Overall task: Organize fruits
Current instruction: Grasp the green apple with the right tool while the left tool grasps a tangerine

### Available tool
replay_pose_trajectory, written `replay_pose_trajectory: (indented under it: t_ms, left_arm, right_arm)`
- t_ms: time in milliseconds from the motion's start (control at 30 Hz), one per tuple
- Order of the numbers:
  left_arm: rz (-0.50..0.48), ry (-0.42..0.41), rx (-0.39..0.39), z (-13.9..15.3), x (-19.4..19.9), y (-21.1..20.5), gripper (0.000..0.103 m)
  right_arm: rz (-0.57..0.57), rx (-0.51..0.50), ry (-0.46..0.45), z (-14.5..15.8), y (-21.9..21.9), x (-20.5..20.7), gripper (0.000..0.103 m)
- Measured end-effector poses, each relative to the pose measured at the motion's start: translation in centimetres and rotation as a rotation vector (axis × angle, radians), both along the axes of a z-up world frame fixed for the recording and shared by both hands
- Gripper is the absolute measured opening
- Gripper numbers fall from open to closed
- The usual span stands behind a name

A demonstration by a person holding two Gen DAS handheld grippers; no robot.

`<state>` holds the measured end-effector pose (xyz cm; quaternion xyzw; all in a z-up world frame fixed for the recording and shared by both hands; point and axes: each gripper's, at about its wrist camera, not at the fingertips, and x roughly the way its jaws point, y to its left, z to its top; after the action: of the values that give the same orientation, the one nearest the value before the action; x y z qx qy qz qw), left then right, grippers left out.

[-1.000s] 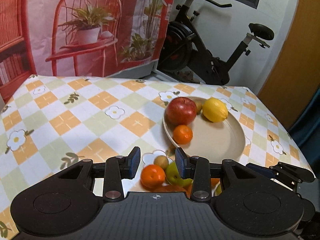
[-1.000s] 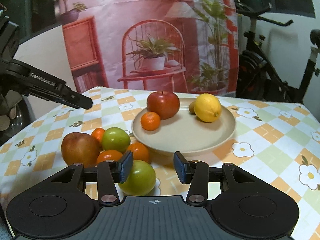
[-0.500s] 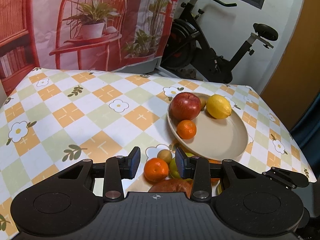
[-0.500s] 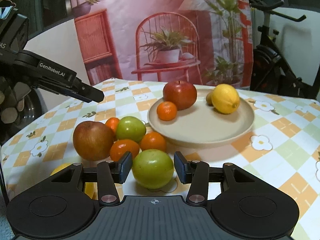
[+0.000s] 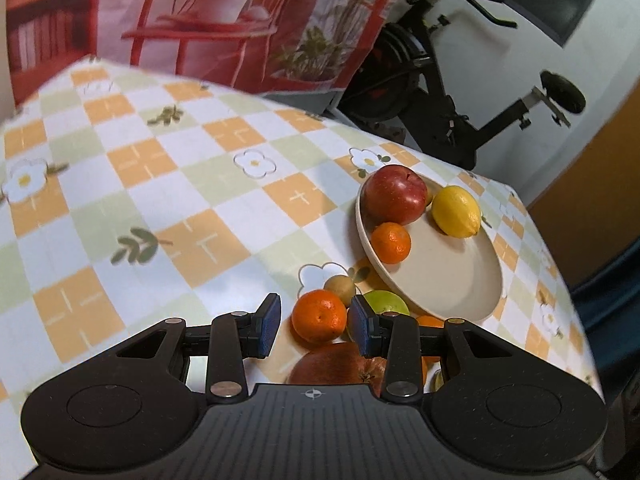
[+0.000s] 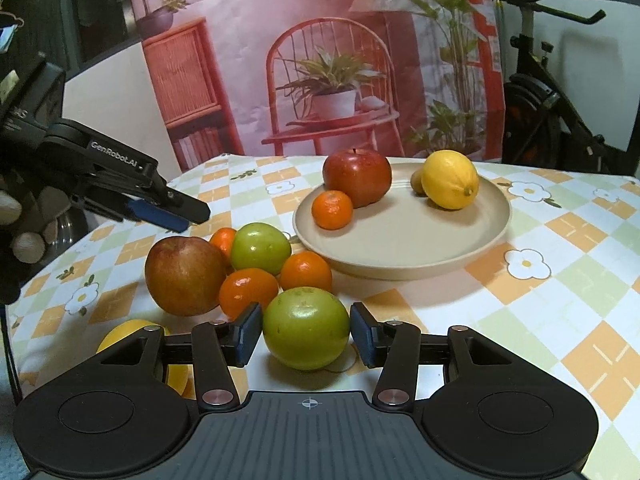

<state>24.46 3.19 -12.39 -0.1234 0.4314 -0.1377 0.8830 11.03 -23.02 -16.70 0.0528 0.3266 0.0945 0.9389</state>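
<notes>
Change: right gripper (image 6: 306,330) advanced until its spread jaws flanked the green apple (image 6: 306,328), not clamped.
Left gripper (image 5: 314,326): released, above a tangerine (image 5: 319,315).
Surface: checkered floral tablecloth (image 5: 160,200).
Room: red-chair backdrop (image 6: 320,60); exercise bike (image 5: 460,100).
Plate (image 6: 400,248): held a red apple (image 6: 357,177), lemon (image 6: 450,179), small tangerine (image 6: 332,209).
Obstruction: loose fruit crowded beside the plate.

The green fruit (image 6: 306,328) at lower centre shines smooth and waxy; the beige plate (image 6: 416,258) looks matt, and the checked tablecloth (image 6: 560,280) has a slight plastic sheen.
</notes>
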Motion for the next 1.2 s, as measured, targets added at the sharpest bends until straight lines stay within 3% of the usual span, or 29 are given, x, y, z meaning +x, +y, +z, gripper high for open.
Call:
replay_pose_trajectory:
  t_ms: [200,700,800,867,1200]
  left_arm:
    - [0.022,0.037,-0.057,-0.9,1.0,-0.2,0.041]
    - [0.055,0.101,-0.114,-3.3,1.9,0.1,0.044]
    - [0.051,0.101,-0.125,-3.6,2.0,0.1,0.044]
    - [0.035,0.092,-0.133,-3.6,2.0,0.1,0.037]
    - [0.078,0.043,-0.119,-2.9,0.6,0.4,0.036]
  right_arm:
    - [0.001,0.004,-0.003,0.0,-0.1,-0.2,0.044]
    - [0.0,0.015,0.001,0.0,-0.1,-0.2,0.044]
    - [0.0,0.015,0.001,0.0,-0.1,-0.2,0.044]
    - [0.0,0.015,0.001,0.0,-0.1,-0.2,0.044]
    - [0.0,0.016,0.001,0.0,-0.1,-0.2,0.044]
